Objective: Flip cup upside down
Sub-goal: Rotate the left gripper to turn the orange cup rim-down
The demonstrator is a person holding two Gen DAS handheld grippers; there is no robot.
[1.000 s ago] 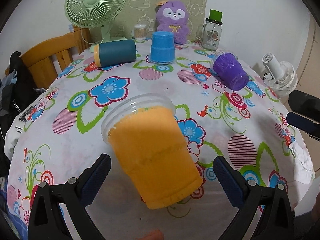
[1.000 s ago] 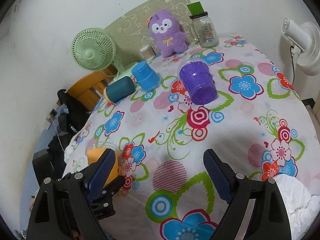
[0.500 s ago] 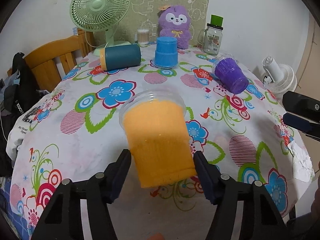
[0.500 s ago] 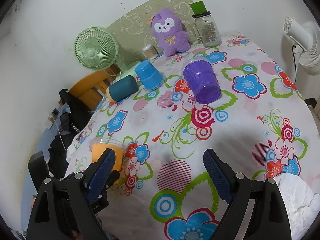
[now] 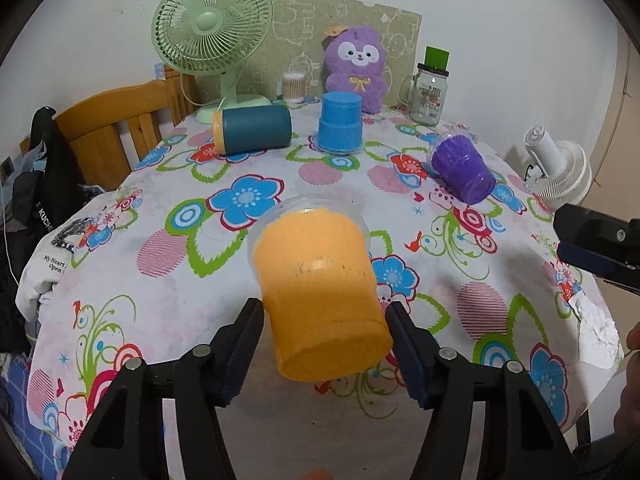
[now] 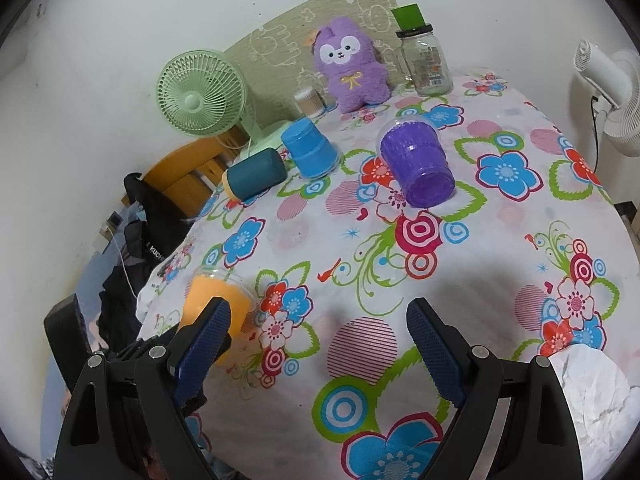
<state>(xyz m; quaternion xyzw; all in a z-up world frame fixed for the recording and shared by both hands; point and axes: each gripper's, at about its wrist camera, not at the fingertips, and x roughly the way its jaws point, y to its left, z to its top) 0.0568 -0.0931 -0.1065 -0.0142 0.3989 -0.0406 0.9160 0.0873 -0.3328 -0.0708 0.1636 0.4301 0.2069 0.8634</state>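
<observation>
An orange cup (image 5: 320,284) with a clear rim lies tilted, its base toward the camera and its mouth facing away. My left gripper (image 5: 324,344) is shut on the cup near its base, one finger on each side. The cup also shows in the right wrist view (image 6: 214,300), partly behind my right gripper's left finger. My right gripper (image 6: 316,340) is open and empty above the flowered tablecloth (image 6: 400,248).
A purple cup (image 5: 462,170) and a teal cup (image 5: 254,129) lie on their sides. A blue cup (image 5: 340,122) stands upside down. A green fan (image 5: 212,20), purple plush (image 5: 356,68) and glass jar (image 5: 430,94) stand at the back. Crumpled paper (image 6: 600,396) lies right.
My left gripper's fingers have closed from wide open onto the orange cup's sides. The cup now sits more upright between them. The right gripper has barely moved.
</observation>
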